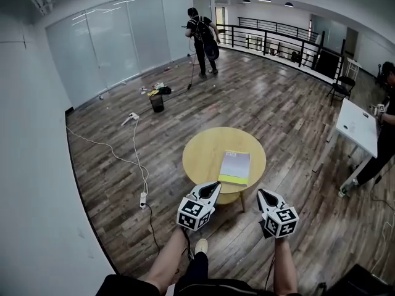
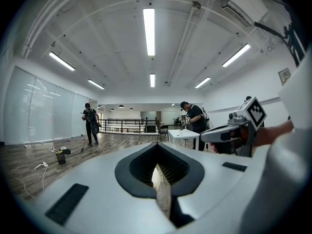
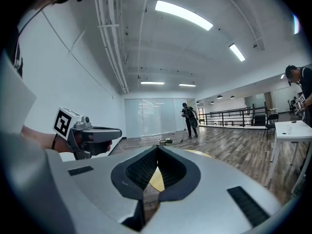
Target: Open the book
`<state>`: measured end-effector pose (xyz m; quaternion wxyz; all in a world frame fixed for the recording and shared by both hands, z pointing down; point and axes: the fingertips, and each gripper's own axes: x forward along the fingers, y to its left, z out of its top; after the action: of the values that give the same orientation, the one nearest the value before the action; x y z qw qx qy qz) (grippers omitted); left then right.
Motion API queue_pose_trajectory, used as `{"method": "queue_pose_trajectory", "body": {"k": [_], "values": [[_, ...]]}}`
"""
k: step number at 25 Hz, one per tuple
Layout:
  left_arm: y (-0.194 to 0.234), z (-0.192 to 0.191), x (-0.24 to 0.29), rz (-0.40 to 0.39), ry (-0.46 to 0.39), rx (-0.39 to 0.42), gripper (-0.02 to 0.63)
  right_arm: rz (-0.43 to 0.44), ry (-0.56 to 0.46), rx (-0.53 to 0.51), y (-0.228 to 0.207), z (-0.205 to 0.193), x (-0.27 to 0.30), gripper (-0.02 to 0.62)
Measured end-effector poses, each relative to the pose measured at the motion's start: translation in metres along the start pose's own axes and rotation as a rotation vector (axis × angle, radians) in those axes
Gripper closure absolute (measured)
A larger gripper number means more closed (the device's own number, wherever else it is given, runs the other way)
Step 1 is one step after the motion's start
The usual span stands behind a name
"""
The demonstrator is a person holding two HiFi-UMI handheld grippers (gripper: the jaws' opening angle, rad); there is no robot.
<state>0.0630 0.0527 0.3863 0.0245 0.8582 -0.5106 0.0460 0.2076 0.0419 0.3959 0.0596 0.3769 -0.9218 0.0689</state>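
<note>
Both hand-held grippers are closed with nothing in them. The left hand-held gripper [image 1: 215, 184] has its jaws together at the tips (its own view just shows a sliver of pale surface through the slot behind them). The right hand-held gripper [image 1: 260, 192] is the same: pads together, and a bit of yellow bench top peeking through. They sit side by side at about the same height, pointing roughly level toward the bench.

The book [image 1: 235, 167] is lying flat and closed on the round wooden bench [image 1: 200, 156], right of centre. It has a grey cover with a yellow-green strip along the near edge. From the head view the left tip lines up just beside that near edge, and the right one sits off the bench rim over the floor. I can't tell whether the left one is actually touching anything.

Further out there's a white cable [image 1: 123, 159] snaking across the wood floor to a power strip [image 1: 142, 199] left of the bench. A small black bin [image 1: 157, 102] sits beyond that. One person [image 1: 202, 39] stands with a long-handled tool near the glass wall, and another person [image 1: 384, 134] is at a white bench [image 1: 358, 127] on the right.
</note>
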Motion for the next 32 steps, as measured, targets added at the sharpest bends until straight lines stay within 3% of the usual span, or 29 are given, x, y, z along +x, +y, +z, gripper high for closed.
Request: {"method": "queue_pose_trajectory", "body": {"k": [18, 32], "values": [[0.151, 0.008, 0.115, -0.126, 0.022, -0.004, 0.607, -0.111, 0.012, 0.034, -0.046, 0.03, 0.162, 0.591], [0.177, -0.005, 0.163, -0.224, 0.042, 0.005, 0.607, -0.216, 0.03, 0.048, -0.081, 0.032, 0.197, 0.591]]}}
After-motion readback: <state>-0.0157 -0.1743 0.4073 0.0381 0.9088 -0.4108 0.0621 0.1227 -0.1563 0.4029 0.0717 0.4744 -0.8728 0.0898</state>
